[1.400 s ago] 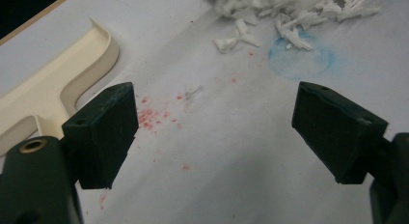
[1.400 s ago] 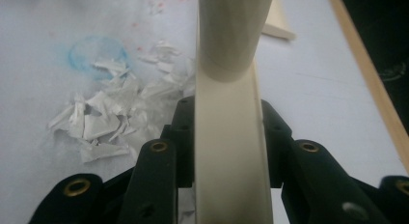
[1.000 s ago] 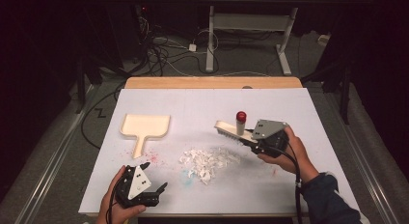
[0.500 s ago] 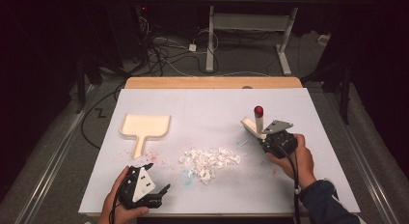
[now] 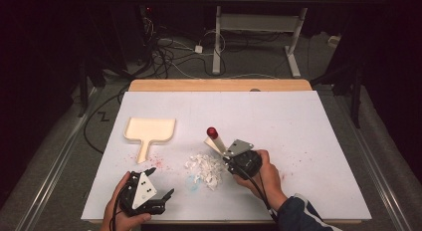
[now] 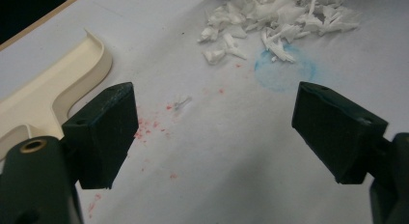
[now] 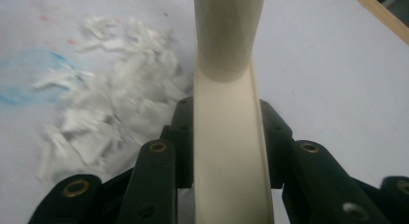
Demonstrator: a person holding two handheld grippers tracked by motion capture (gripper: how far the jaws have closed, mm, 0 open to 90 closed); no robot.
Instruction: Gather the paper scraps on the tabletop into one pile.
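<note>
Right now we are at the sweeping step — the right gripper (image 5: 226,152) has its jaws clamped on the cream handle of a small brush (image 7: 227,137), whose red tip (image 5: 212,132) stands up and away from us in the high view. From the right gripper view the handle runs straight up between the two black jaws, held firmly on both sides, with the pile of white paper scraps (image 7: 106,108) lying just to its left on the desk (image 5: 298,126). In the high view the same pile sits beside the gripper, near the middle of the white sheet and partly over a faint blue smudge (image 6: 284,69).

Our left gripper (image 5: 154,183) hovers low near the front edge with its jaws wide apart and nothing between them. Its own view looks across red specks toward the scraps, with the cream dustpan (image 6: 62,84) off to its left.

We judge the next move calls for two things — the left jaws must take the dustpan's handle (image 5: 144,150) and bring the pan up to the pile, and the brush must then push the scraps toward it without scattering the light bits

The dustpan tray (image 5: 149,129) is well apart from the pile and looks empty
</note>
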